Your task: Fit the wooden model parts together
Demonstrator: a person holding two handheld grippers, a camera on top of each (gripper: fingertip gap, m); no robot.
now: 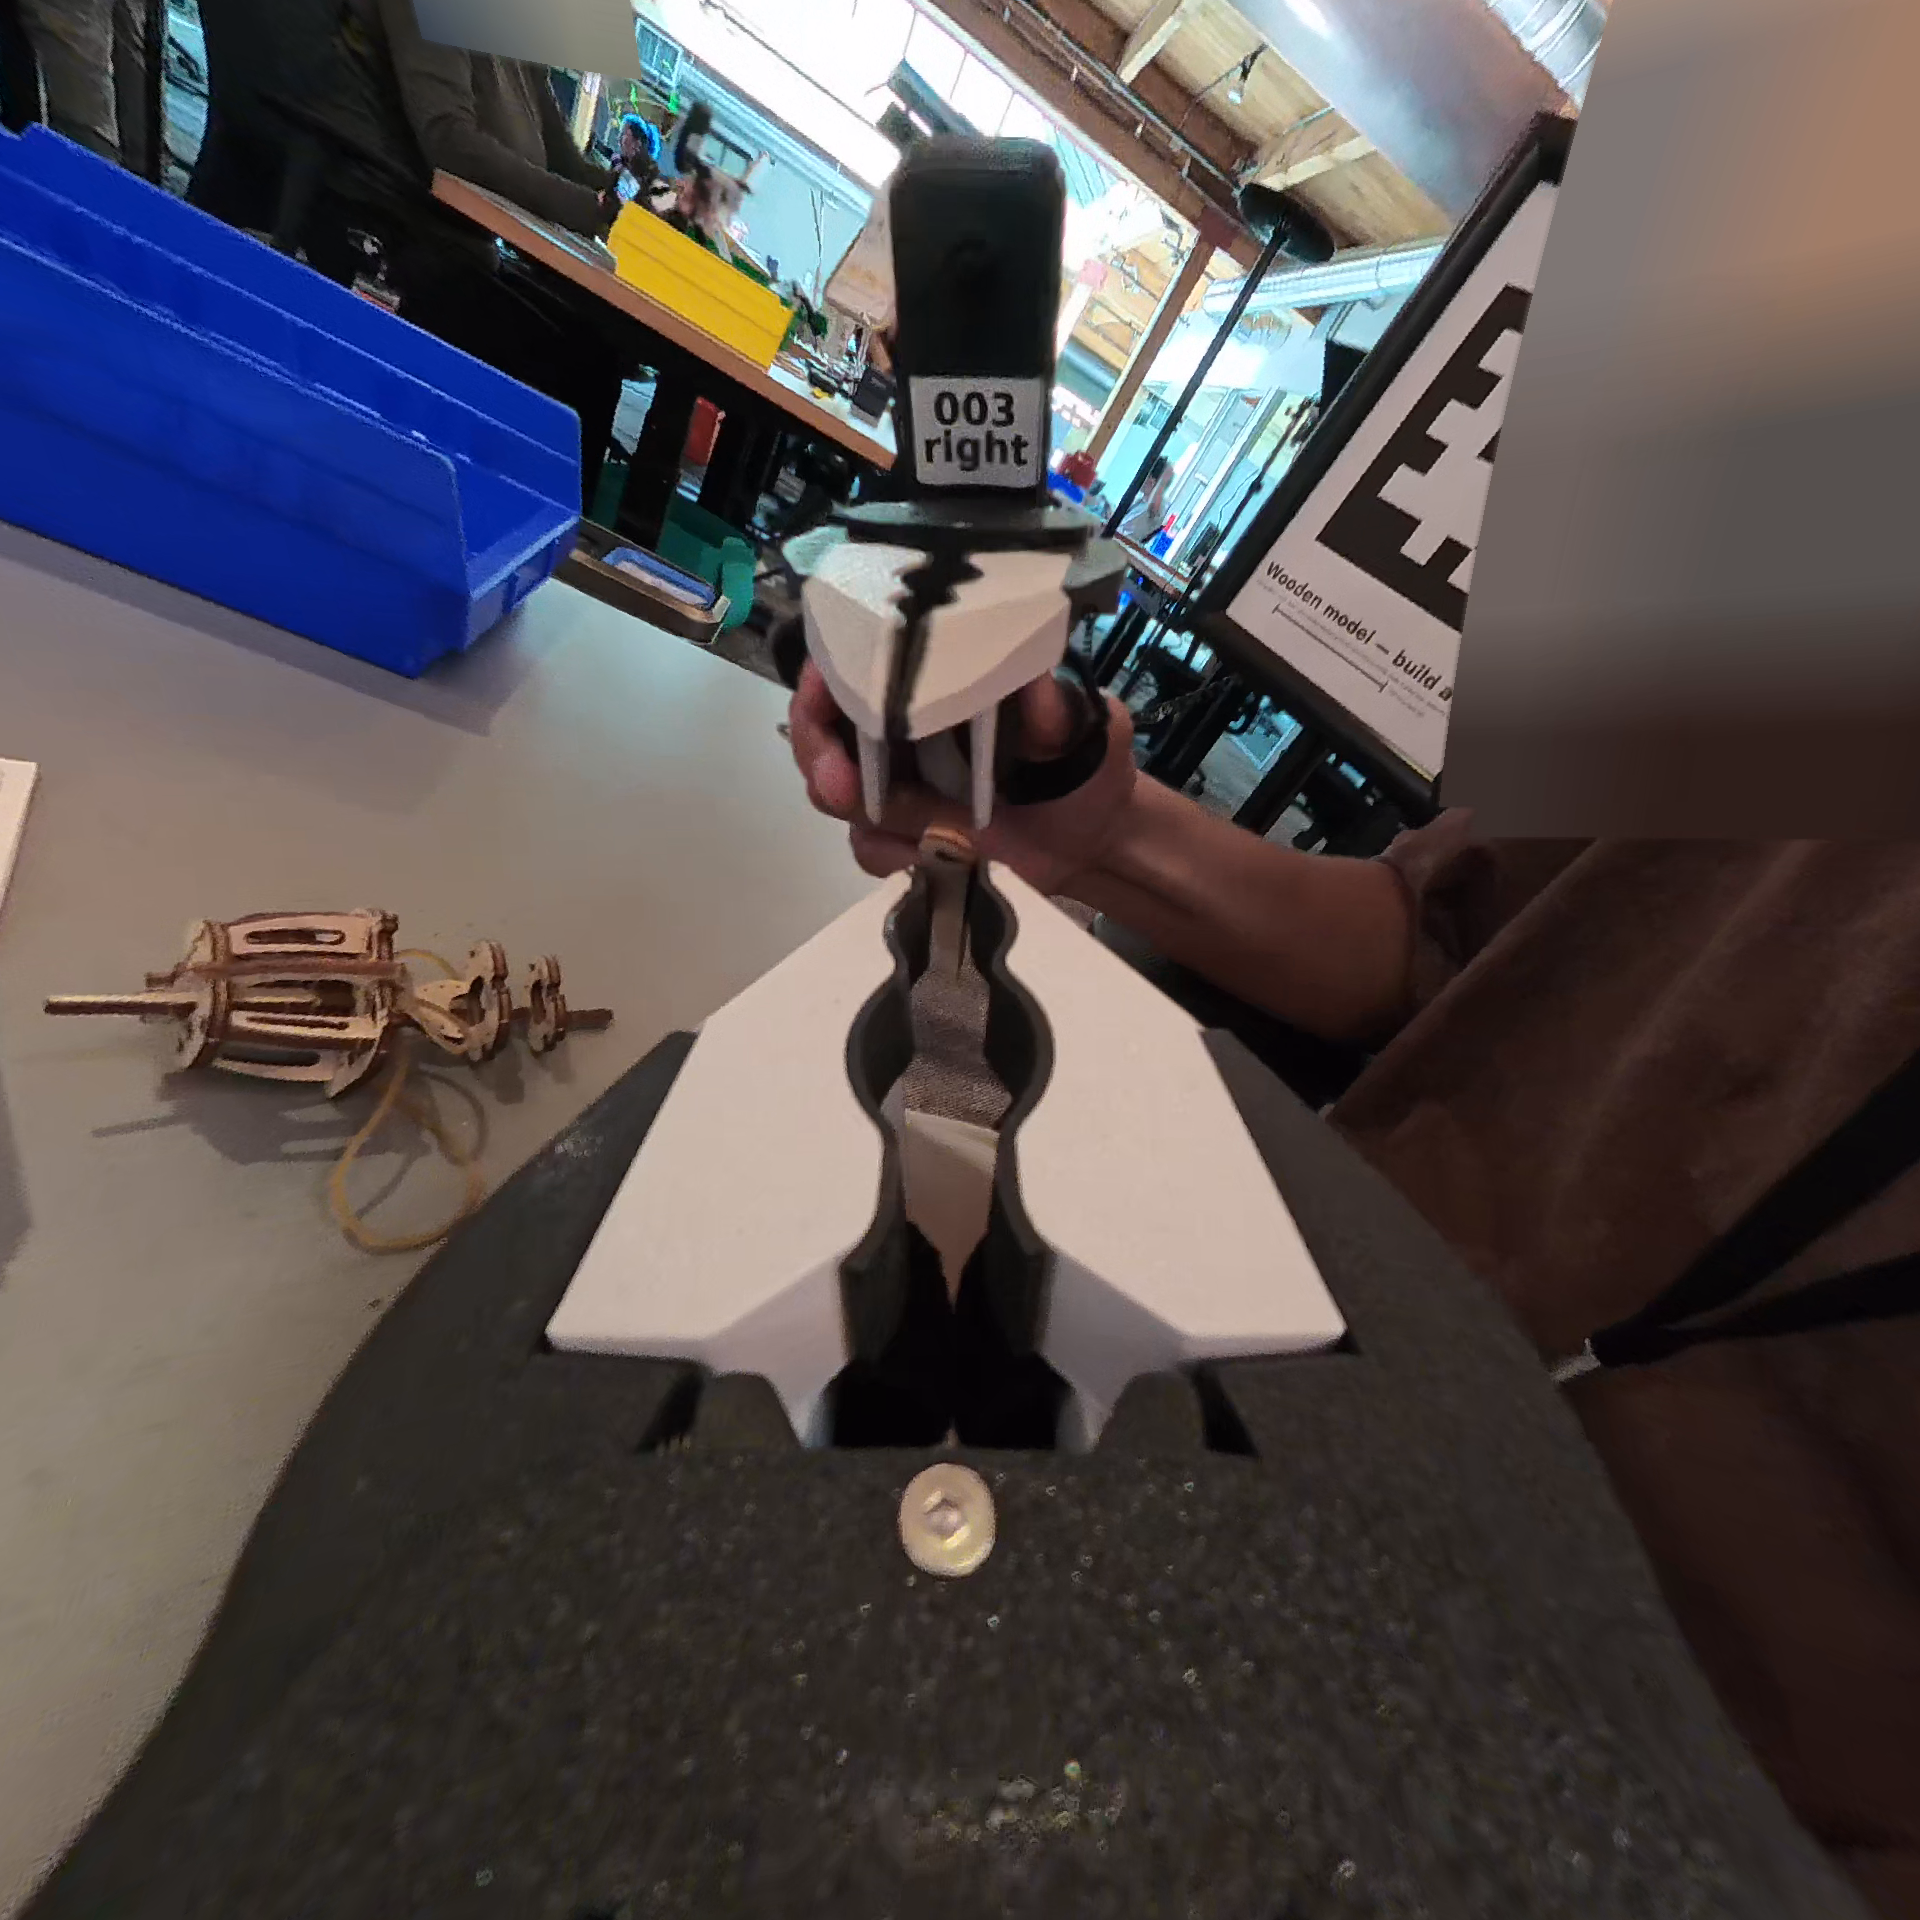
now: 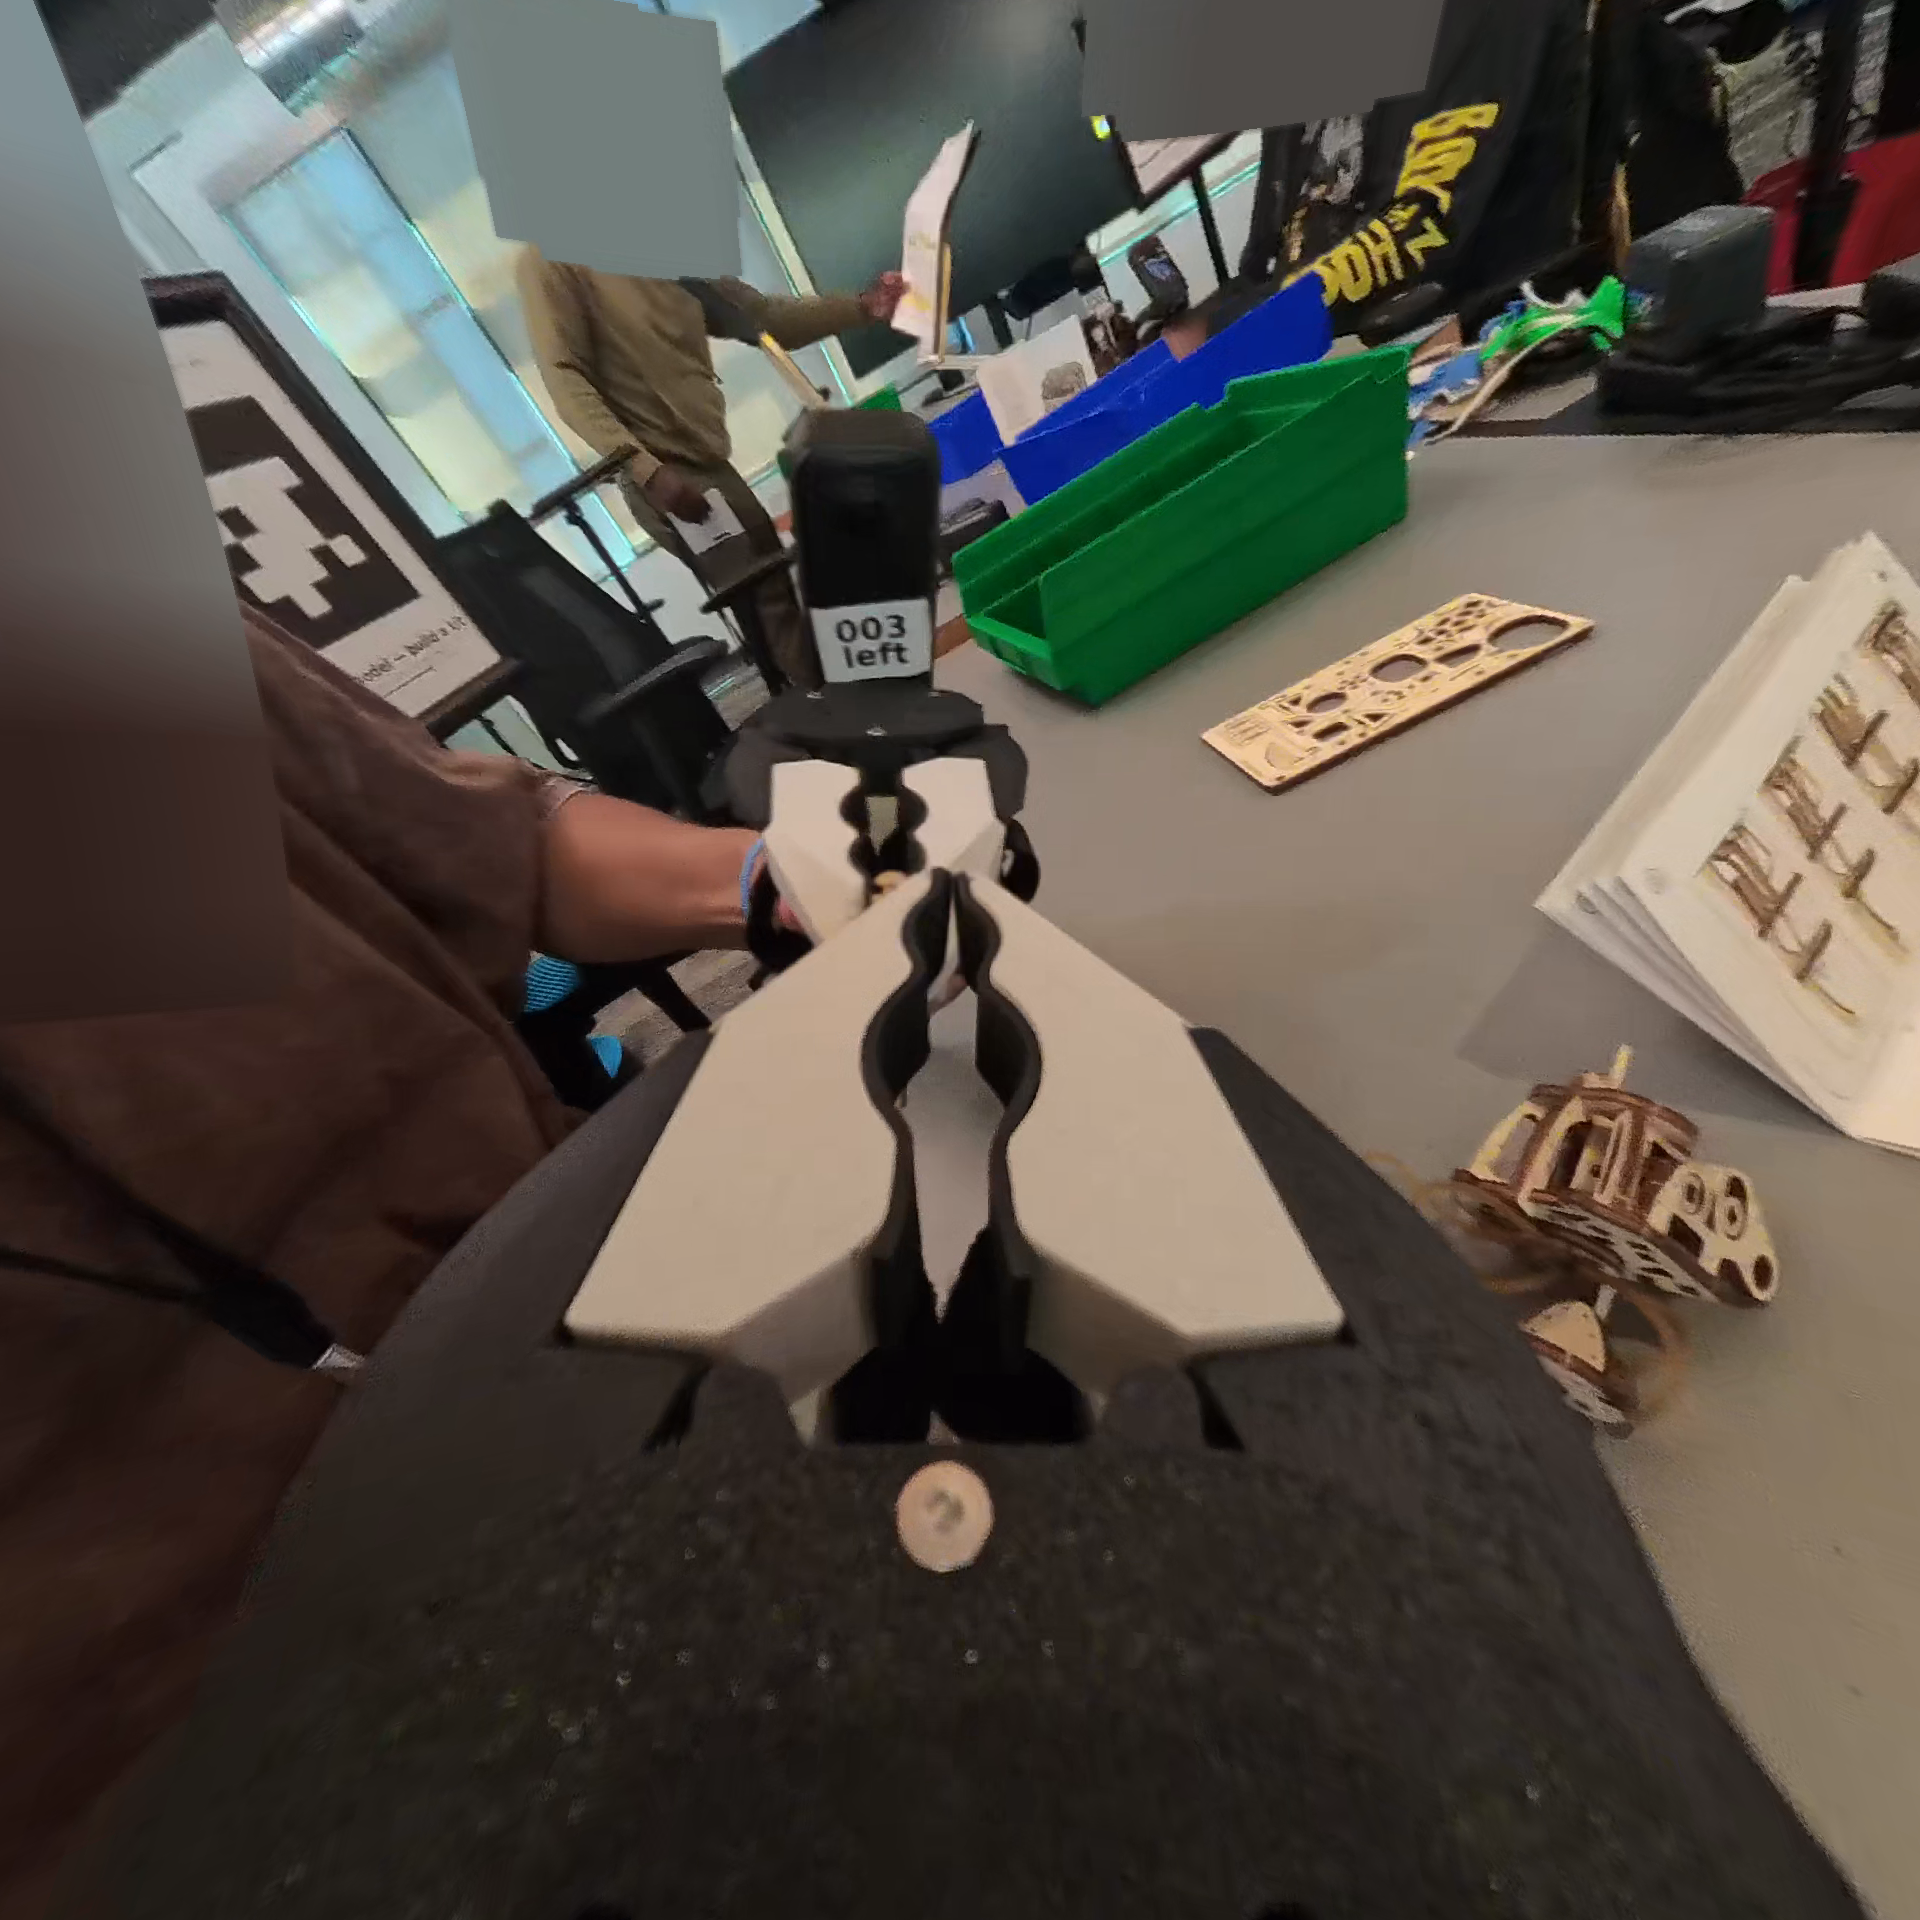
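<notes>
My left gripper [image 1: 943,878] is shut on a small thin wooden part [image 1: 943,844] that sticks out past its tips. My right gripper [image 2: 951,888] faces it tip to tip above the table edge, with its jaws almost together; it seems to pinch a small brown wooden piece [image 1: 910,802]. The right gripper also shows head-on in the left wrist view [image 1: 930,810], and the left gripper in the right wrist view [image 2: 883,883]. The two held pieces meet between the tips; the joint is hidden. A part-built wooden model [image 1: 291,997] with a rubber band [image 1: 416,1174] lies on the grey table, and also shows in the right wrist view [image 2: 1600,1216].
A punched-out wooden sheet [image 2: 1392,686] and an open instruction booklet [image 2: 1766,862] lie on the table. A green bin [image 2: 1195,561] and a blue bin [image 1: 260,416] stand at the back. A marker signboard [image 1: 1403,499] stands beside the table. Brown-sleeved arms hold the grippers. From either gripper's tips it is about 15 centimetres to the part-built wooden model [image 1: 291,997]. It turns up in the right wrist view [image 2: 1577,1170] as well.
</notes>
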